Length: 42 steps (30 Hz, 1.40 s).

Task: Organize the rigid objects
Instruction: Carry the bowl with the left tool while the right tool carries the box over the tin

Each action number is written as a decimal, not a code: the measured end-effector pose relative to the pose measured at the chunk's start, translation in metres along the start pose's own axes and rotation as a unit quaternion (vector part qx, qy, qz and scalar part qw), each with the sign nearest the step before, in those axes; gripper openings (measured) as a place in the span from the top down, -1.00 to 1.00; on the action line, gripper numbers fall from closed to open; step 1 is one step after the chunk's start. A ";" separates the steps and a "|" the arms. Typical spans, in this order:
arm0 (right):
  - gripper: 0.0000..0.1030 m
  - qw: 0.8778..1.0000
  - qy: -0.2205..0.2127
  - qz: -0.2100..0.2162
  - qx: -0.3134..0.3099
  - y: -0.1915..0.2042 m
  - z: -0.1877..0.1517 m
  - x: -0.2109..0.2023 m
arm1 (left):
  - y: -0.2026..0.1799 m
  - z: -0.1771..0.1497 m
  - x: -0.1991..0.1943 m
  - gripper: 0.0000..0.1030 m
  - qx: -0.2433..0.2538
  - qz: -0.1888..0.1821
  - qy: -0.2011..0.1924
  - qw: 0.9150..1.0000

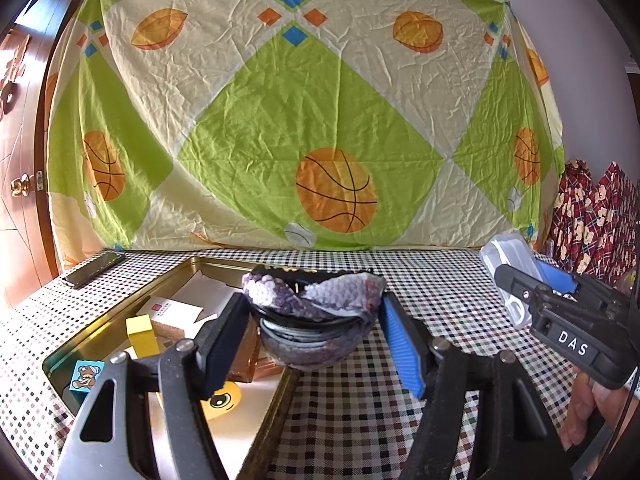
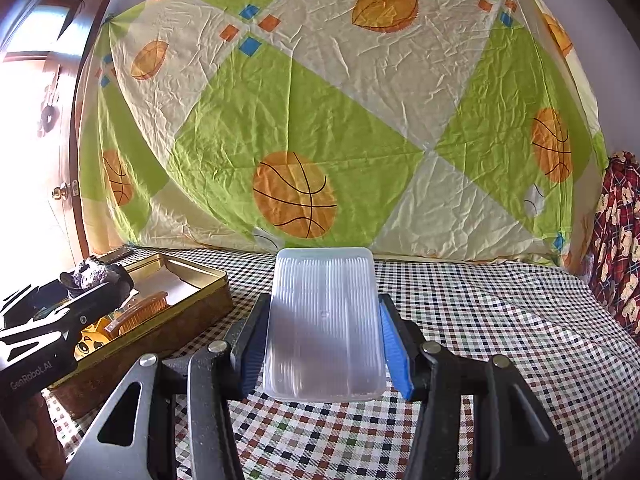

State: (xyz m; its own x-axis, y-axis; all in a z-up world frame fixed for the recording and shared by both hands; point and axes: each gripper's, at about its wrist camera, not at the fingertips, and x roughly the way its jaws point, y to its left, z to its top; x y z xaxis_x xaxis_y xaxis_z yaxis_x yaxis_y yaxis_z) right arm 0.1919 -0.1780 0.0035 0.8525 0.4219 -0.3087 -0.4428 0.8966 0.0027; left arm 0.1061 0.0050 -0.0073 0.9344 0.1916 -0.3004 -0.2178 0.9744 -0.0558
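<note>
My left gripper [image 1: 314, 322] is shut on a dark purple speckled bowl [image 1: 316, 312] and holds it above the near right edge of the gold tin tray [image 1: 120, 308]. The tray holds a yellow block [image 1: 141, 336], a bear-print cube [image 1: 86, 376], a brown comb [image 2: 138, 314], a yellow round toy [image 1: 222, 400] and white cards [image 1: 176, 308]. My right gripper [image 2: 322, 344] is shut on a clear ribbed plastic box [image 2: 324, 324] and holds it over the checked tablecloth, right of the tray. That box also shows in the left wrist view [image 1: 510, 272].
A black phone [image 1: 94, 269] lies at the table's far left corner. A basketball-print sheet [image 1: 304, 120] hangs behind the table. A wooden door [image 1: 20, 160] is at left and a red patterned cloth [image 1: 592, 220] at right. Checked tablecloth [image 2: 500, 320] stretches to the right.
</note>
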 end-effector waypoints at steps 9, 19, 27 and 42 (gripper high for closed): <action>-0.04 1.000 -0.001 0.015 -0.002 0.006 -0.001 -0.006 | 0.006 -0.002 -0.006 -0.30 -0.003 0.001 -0.001 1.000; -0.04 1.000 -0.001 0.025 -0.002 0.011 -0.002 -0.011 | 0.011 -0.003 -0.011 -0.30 -0.006 0.002 -0.002 1.000; -0.04 0.999 0.001 0.032 0.003 0.014 -0.003 -0.012 | 0.015 -0.004 -0.016 -0.30 -0.009 0.005 -0.005 1.000; -0.04 0.999 0.009 0.052 0.005 0.034 -0.003 -0.011 | 0.027 -0.004 -0.022 -0.30 -0.025 0.001 -0.008 1.000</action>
State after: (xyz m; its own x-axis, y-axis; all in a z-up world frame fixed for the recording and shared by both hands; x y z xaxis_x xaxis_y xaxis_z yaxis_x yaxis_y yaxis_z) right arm 0.1662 -0.1531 0.0039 0.7964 0.5109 -0.3237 -0.5265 0.8490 0.0447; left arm 0.0789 0.0265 -0.0062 0.9382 0.1968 -0.2845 -0.2338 0.9669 -0.1022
